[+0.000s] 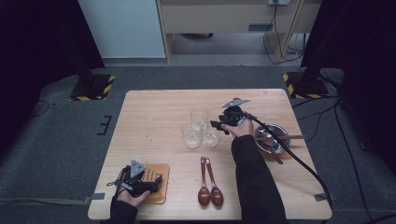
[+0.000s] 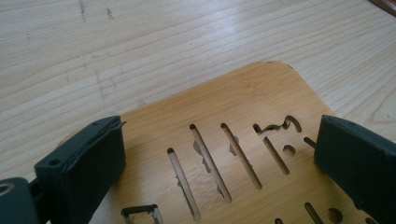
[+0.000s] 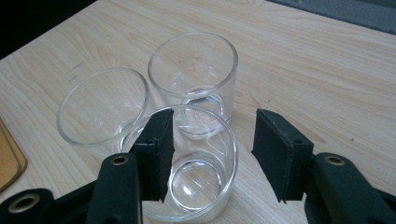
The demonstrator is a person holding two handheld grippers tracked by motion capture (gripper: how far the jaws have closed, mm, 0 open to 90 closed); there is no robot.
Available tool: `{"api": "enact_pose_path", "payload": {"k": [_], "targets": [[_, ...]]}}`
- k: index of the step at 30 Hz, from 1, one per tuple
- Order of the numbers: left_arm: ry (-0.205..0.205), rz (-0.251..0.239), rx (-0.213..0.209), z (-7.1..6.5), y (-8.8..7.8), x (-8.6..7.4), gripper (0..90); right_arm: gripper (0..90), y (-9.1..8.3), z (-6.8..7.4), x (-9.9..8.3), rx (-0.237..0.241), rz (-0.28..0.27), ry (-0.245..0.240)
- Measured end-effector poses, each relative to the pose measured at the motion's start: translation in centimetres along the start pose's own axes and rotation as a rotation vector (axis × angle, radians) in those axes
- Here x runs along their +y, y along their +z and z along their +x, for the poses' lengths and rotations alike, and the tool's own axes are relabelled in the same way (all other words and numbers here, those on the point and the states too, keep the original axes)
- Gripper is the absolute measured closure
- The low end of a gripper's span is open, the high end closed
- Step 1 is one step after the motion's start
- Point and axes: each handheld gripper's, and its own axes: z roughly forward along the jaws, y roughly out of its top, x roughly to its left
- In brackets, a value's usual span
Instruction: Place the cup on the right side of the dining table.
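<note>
Right tool (image 3: 210, 154) astride rim of nearest glass (image 3: 196, 177), unclamped.

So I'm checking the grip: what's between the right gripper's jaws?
In the right gripper view, the nearest glass's rim wall stands between the right gripper's open jaws, one jaw inside it.

Three glasses (image 1: 200, 128) cluster mid-table (image 1: 154, 112); spoons (image 1: 209, 184) lie nearer, slotted board (image 1: 156, 184) left.

No readable text, label, brand or number is showing anywhere; only black-and-yellow hazard striping is marking two stand bases (image 1: 92, 87), at upper left and upper right of the high view.
</note>
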Motion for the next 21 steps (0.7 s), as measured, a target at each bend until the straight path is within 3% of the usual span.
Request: {"api": "enact_pose_path", "payload": {"k": [21], "targets": [[0.0, 0.0, 0.0, 0.0, 0.0, 0.0, 1.2, 59.5, 2.1, -0.8, -1.0, -0.008, 0.109, -0.005]]}}
